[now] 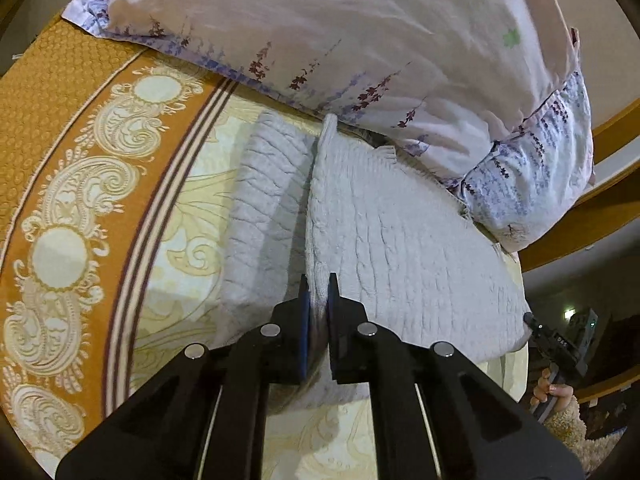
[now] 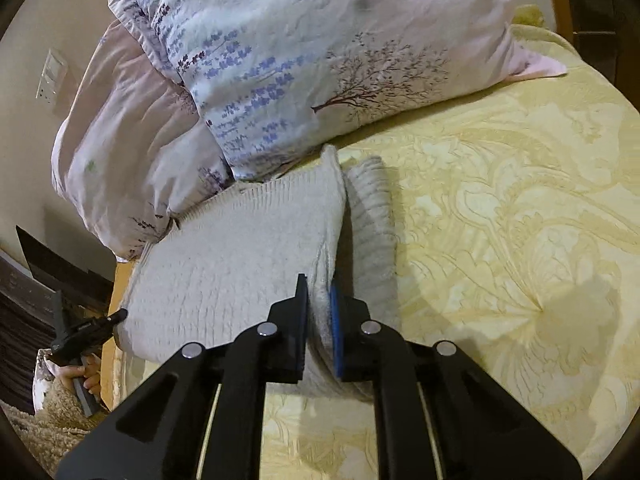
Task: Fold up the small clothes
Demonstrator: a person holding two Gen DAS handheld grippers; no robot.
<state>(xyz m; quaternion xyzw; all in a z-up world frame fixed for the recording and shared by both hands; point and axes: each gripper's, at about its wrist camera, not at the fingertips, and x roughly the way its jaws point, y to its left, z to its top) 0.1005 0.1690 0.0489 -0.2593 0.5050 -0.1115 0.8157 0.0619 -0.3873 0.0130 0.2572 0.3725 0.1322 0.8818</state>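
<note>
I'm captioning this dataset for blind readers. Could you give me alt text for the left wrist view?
The left gripper is shut on the raised edge of a white knitted garment on a patterned yellow and orange bedspread. A floral pillow lies behind it, and the right gripper shows at the right edge.

1. My left wrist camera looked forward along its fingers, close above the bedspread (image 1: 188,216), toward the far pillow (image 1: 320,40).
2. My right wrist camera sat equally near, facing likewise.
3. Both views shared the white knit garment (image 1: 400,240) and pillow.
</note>
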